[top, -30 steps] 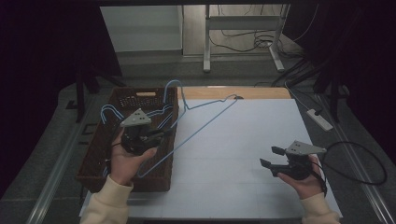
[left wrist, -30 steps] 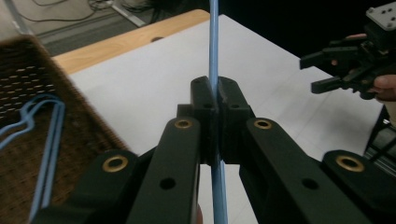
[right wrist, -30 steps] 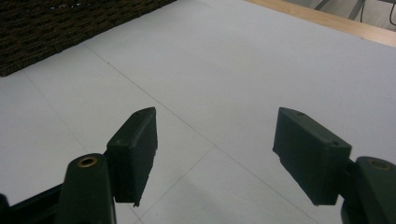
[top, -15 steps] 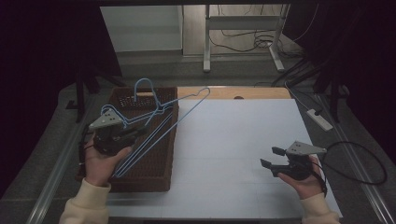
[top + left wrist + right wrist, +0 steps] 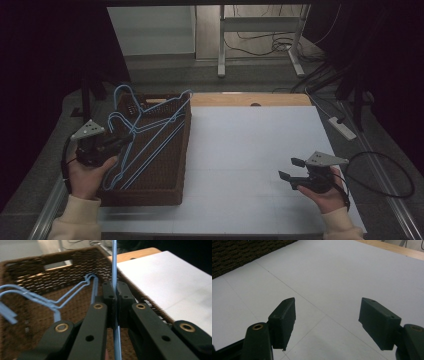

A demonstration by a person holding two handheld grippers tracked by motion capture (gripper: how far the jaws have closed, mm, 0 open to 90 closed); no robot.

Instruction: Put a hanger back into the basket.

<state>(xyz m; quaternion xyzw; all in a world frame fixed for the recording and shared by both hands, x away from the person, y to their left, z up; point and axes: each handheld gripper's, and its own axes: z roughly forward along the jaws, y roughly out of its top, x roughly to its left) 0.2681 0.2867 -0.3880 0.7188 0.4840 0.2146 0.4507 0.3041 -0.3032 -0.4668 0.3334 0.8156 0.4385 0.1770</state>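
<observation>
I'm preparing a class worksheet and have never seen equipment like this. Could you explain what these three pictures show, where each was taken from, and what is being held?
A person holds a hand-operated two-jaw gripper in each hand. The high view looks down on the white table. The other two come from cameras riding on each gripper.

The left gripper is shut on a blue wire hanger above a brown wicker basket holding more blue hangers. The right gripper is open, holding nothing, above the table.

Light-blue hangers (image 5: pixel 150 135), brown woven basket (image 5: pixel 170 175), white table (image 5: pixel 250 150).
</observation>
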